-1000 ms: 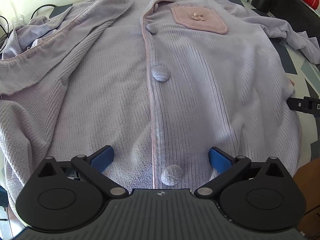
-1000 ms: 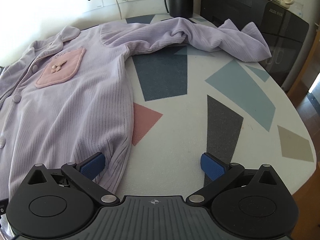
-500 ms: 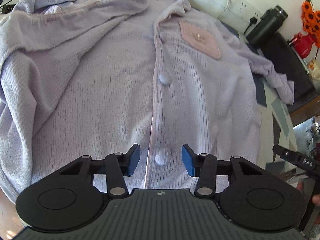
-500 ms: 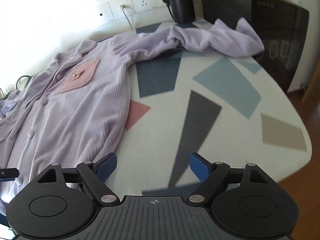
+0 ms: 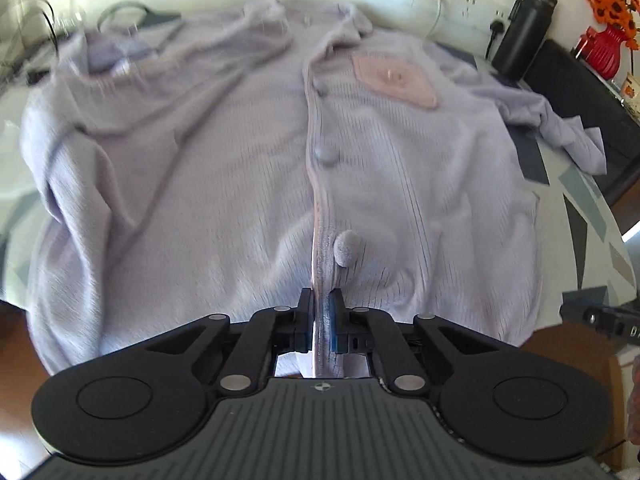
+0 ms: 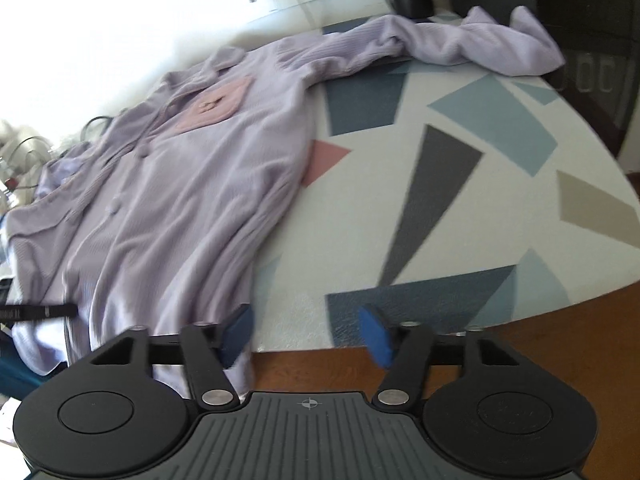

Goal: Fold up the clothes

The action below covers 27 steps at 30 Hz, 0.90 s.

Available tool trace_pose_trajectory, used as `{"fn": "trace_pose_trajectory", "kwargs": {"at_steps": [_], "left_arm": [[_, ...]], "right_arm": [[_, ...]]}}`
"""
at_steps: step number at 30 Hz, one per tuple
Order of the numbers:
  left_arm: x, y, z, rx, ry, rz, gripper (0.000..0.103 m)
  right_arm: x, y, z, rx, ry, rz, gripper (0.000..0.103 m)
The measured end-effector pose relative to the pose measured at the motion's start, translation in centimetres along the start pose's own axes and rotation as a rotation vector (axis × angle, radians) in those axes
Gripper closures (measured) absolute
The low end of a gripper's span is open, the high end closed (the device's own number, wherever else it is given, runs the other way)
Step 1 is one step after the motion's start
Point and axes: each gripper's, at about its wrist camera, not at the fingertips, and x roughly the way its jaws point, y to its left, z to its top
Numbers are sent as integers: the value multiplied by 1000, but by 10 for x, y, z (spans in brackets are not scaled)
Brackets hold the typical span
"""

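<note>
Top: a soft purple top [image 5: 240, 184] lies face up on the worktop [image 6: 500, 200], spread out wide, with its bottom edge hanging a bit over the near side
Sleeves: one sleeve [image 6: 460, 46] lies bunched up far off to the right; the other side is rumpled and partly folded over the chest
Front: a pink pocket [image 5: 394, 78] sits high on the chest, and round fuzzy buttons [image 5: 347, 247] run down the middle
Left claw: the left claw [image 5: 320, 320] is pressed together and pinches the bottom edge of the top, right at the middle strip under the lowest button
Right claw: the right claw [image 6: 306, 334] is spread wide and holds nothing; it hangs at the near edge of the worktop, just beside the right side of the top
How it feels: I think the cloth is light, thick and floppy; it will sag and bend where no claw holds it, and it will not break
How it slides: the fuzzy cloth looks like it drags on the worktop more than it slips
Where to hold: edges and corners look best, like the bottom edge, a side seam or a sleeve end, pinched deep so the thick cloth stays in
</note>
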Motion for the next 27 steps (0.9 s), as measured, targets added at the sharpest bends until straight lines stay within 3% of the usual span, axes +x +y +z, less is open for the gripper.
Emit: {"fn": "trace_pose_trajectory", "kwargs": {"at_steps": [2,9,13,17,27], "left_arm": [[-12,0,5,-18,-42,16,96],[-29,8,18,-69,-120,89,96],[-33,20,23,-147,-162,127,96],[-25,26,27,-172,-158,136,96],[-7,29,26,-159,-115,139,96]], "right_arm": [[1,4,-2,-22,9,30,65],[16,33,-8,-84,17,106,76],[16,49,-7,-116,6,110,91],[6,56,-5,-124,-33,103,92],[23,64,-3,-117,56,85,86]]}}
